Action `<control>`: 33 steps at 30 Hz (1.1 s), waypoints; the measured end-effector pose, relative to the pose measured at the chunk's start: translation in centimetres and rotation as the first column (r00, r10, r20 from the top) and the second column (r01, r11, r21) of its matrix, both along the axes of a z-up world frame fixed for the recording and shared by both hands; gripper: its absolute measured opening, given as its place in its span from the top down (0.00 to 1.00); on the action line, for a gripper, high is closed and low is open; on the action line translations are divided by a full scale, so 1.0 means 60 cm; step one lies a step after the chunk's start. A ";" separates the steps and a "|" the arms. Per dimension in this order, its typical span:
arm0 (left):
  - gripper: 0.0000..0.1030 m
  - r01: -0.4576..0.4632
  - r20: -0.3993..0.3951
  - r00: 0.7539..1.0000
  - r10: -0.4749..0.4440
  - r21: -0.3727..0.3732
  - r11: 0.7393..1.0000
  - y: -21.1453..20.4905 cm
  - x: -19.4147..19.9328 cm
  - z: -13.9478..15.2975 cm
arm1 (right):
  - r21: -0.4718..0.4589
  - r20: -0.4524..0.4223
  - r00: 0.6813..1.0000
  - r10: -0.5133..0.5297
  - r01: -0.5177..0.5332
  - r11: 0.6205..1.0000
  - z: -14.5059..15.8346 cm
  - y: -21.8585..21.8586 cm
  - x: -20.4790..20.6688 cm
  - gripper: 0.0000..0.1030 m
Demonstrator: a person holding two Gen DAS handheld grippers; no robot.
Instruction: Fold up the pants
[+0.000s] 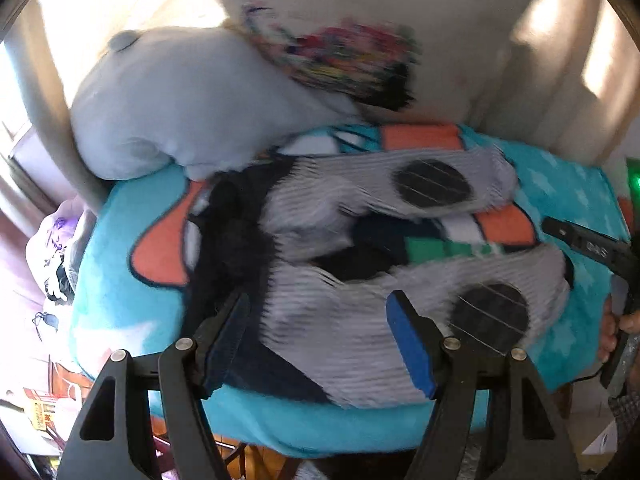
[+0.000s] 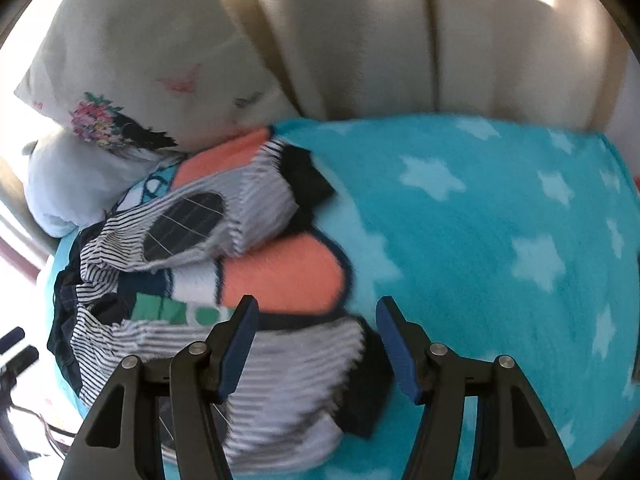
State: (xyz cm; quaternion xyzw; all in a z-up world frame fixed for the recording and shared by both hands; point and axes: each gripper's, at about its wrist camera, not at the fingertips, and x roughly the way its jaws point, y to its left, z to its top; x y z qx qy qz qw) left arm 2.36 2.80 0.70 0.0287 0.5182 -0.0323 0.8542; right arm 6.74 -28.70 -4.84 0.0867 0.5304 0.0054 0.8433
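The striped black-and-white pants [image 1: 340, 320] with dark oval knee patches lie spread on a turquoise star blanket [image 1: 128, 300], both legs running to the right. My left gripper [image 1: 316, 344] is open above the near leg and waist end. In the right wrist view the pants [image 2: 280, 380] lie left of centre with dark cuffs. My right gripper [image 2: 316, 344] is open over the near leg's cuff end. The right gripper also shows at the right edge of the left wrist view [image 1: 592, 248].
A white plush toy [image 1: 180, 100] and a flowered pillow [image 1: 360, 20] rest at the back against a beige headboard [image 2: 400, 40]. The blanket [image 2: 500, 240] spreads wide to the right. Clutter lies on the floor at the left [image 1: 52, 248].
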 end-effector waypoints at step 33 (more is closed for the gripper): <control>0.72 0.351 -0.260 0.880 -0.398 -0.207 0.913 0.113 0.356 -0.164 | 0.071 -0.213 0.853 0.476 -0.473 0.878 -0.120 0.143 0.299 0.74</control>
